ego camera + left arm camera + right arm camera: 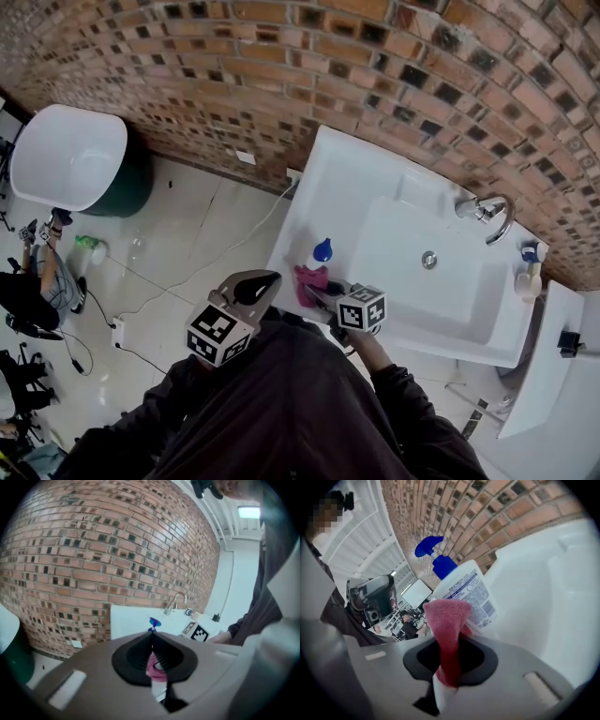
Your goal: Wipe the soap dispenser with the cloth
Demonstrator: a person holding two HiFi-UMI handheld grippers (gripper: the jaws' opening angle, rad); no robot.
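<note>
A white soap dispenser (322, 253) with a blue pump stands on the left rim of the white sink (394, 187). In the right gripper view the dispenser (464, 592) is close ahead, its label facing me. My right gripper (450, 644) is shut on a pink cloth (449, 616), whose free end stands up against the bottle's front. In the head view the cloth (311, 279) lies against the bottle's near side, with the right gripper (321, 292) just behind it. My left gripper (267, 279) is shut and holds nothing, hovering to the left of the sink; the blue pump (154, 622) shows beyond its tips.
A chrome faucet (487, 214) stands at the sink's far right, with a small bottle (530, 272) near it. A brick wall (328, 66) backs the sink. A white tub (66, 155) and a cable (169, 281) are on the floor to the left.
</note>
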